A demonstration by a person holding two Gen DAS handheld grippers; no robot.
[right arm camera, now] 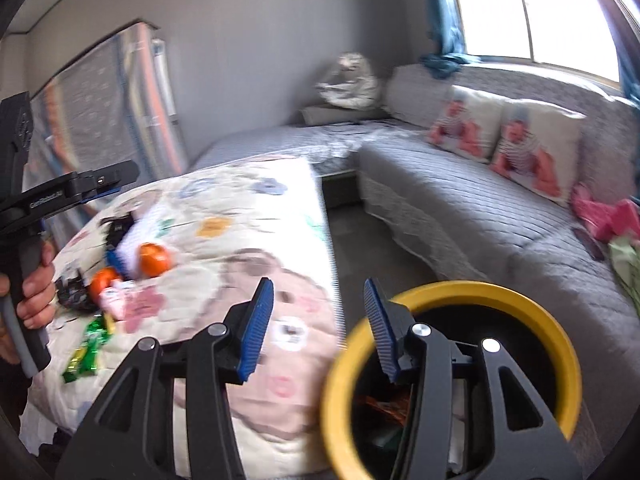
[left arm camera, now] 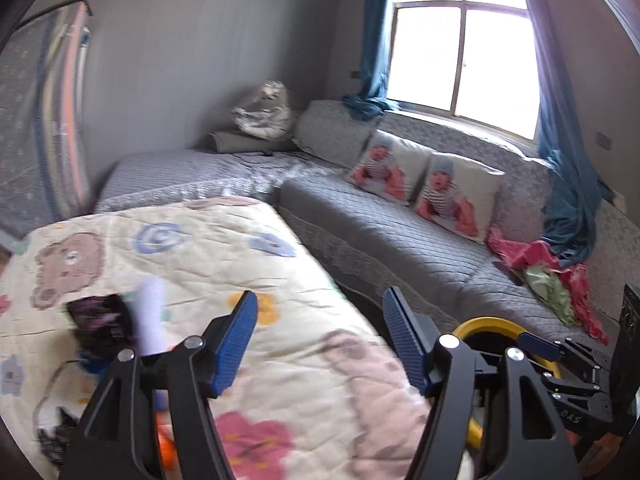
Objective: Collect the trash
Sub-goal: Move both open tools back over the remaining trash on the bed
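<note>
A yellow-rimmed black trash bin [right arm camera: 452,376] stands on the floor beside a low table under a cartoon quilt [right arm camera: 248,264]; some wrappers lie inside it. On the quilt's left part lie two oranges [right arm camera: 154,258], a green wrapper [right arm camera: 86,350], a pink packet [right arm camera: 114,300], a white item [right arm camera: 140,236] and dark wrappers [right arm camera: 118,226]. My right gripper [right arm camera: 320,324] is open and empty, just above the bin's left rim. My left gripper [left arm camera: 320,340] is open and empty over the quilt [left arm camera: 200,264]; the bin rim [left arm camera: 488,326] shows to its right. The dark wrapper [left arm camera: 100,320] and white item [left arm camera: 150,316] are blurred.
A grey L-shaped sofa [right arm camera: 480,208] runs along the window wall with two baby-print cushions [left arm camera: 424,184] and pink and green cloths [left arm camera: 548,268]. A silver bag [left arm camera: 264,112] sits in the corner. A mattress [left arm camera: 44,120] leans on the left wall. A floor gap [right arm camera: 360,236] separates table and sofa.
</note>
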